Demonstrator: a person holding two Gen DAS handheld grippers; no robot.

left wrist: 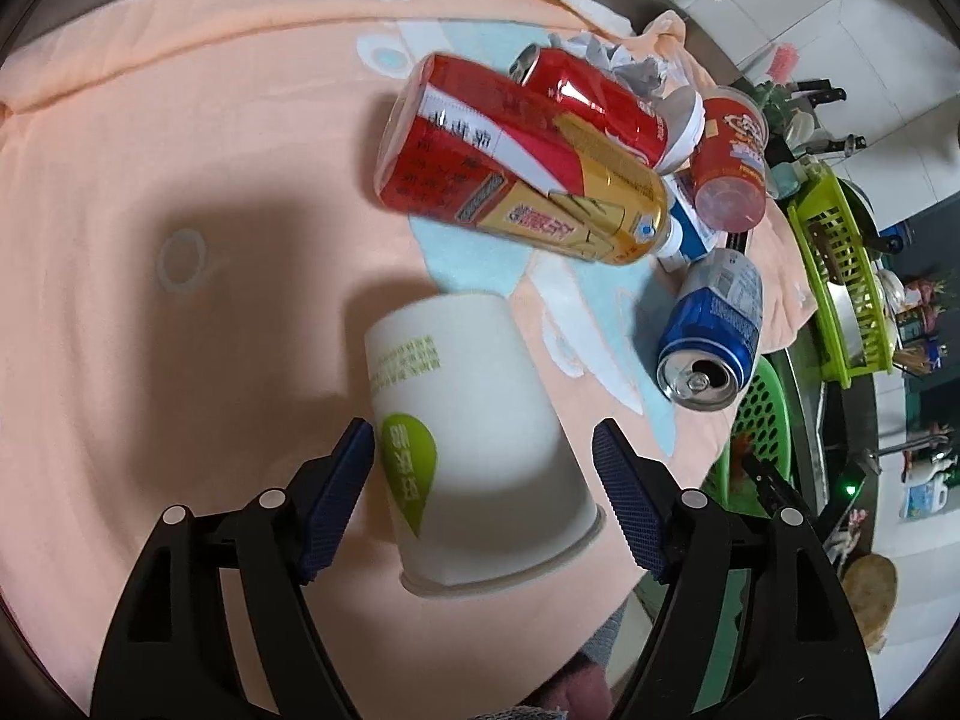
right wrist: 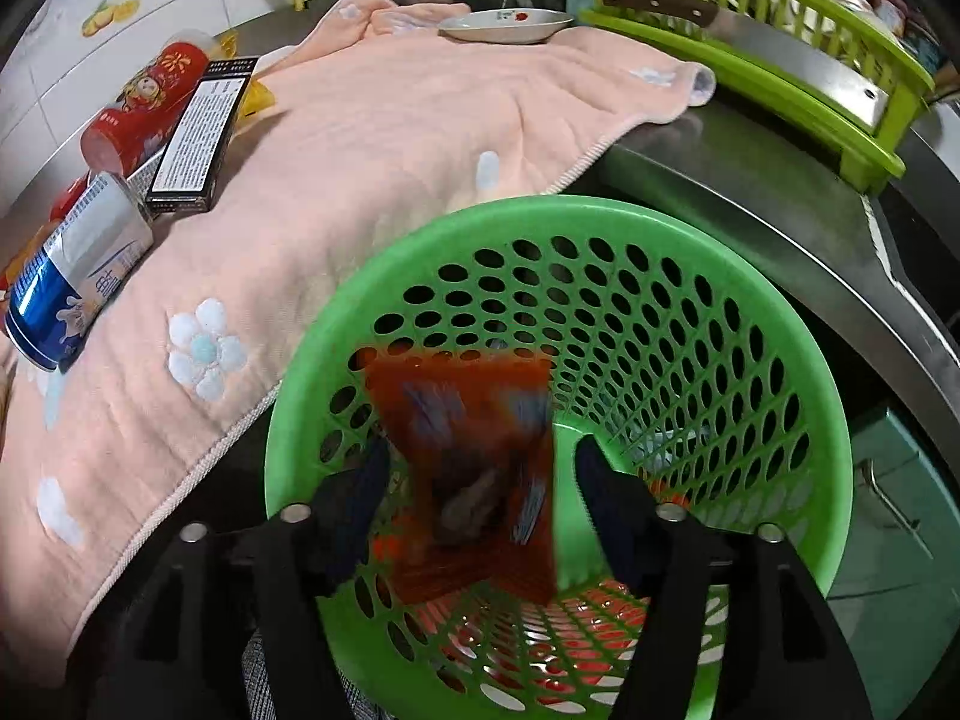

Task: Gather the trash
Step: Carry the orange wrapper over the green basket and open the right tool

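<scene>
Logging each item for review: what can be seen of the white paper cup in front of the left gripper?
The white paper cup lies on its side on the peach towel, its rolled rim toward the camera and its base toward the cans. It looks like thin, uncrushed paper, printed with a green drop-shaped logo and green text. It sits between the open fingers of the left gripper; the left pad looks close to or against it, the right pad stands clear.

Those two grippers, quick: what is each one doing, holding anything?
Left gripper: open around the white paper cup, not clamping it.
Right gripper: open above the green basket; blurred red packet between its fingers, not gripped.
</scene>
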